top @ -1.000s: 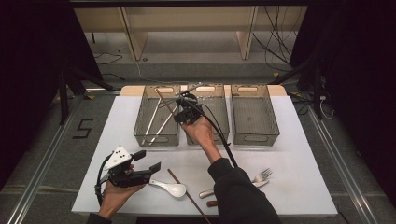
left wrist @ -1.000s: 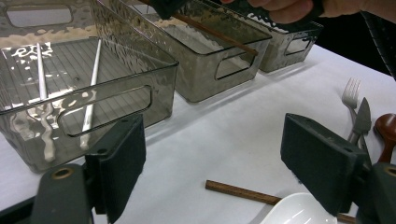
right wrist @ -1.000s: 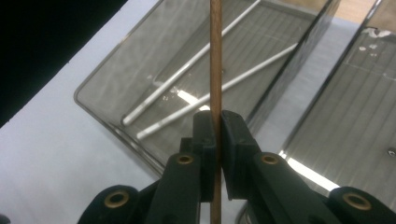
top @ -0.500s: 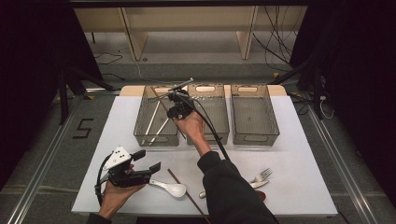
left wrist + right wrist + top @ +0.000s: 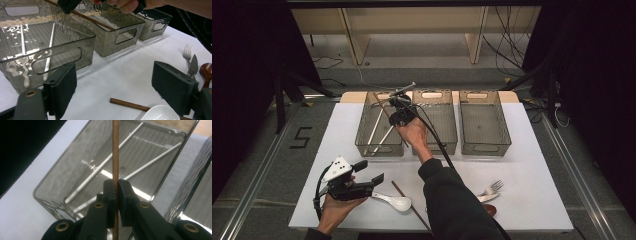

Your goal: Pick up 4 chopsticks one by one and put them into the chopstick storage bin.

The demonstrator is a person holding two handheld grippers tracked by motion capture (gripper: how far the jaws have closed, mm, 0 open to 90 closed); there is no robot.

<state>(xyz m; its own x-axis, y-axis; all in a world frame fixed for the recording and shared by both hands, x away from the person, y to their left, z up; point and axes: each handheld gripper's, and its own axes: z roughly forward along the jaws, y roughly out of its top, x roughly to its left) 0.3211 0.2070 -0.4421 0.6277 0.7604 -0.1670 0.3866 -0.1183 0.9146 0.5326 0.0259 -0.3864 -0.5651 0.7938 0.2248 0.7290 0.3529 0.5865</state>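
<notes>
Item: wooden chopstick (image 5: 115, 150), clamped in my right gripper (image 5: 116, 185), carried from the middle bin (image 5: 435, 121) to above the left bin (image 5: 368, 134) at 11 o'clock, ready to drop; left gripper (image 5: 373, 172) apart, idle.

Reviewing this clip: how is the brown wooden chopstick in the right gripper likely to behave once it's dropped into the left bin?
The wooden chopstick looks thin, straight and stiff, so it probably won't flex in the right gripper. Being slim, it seems light. Released over the left bin, it may roll and settle beside the two metal chopsticks.
</notes>
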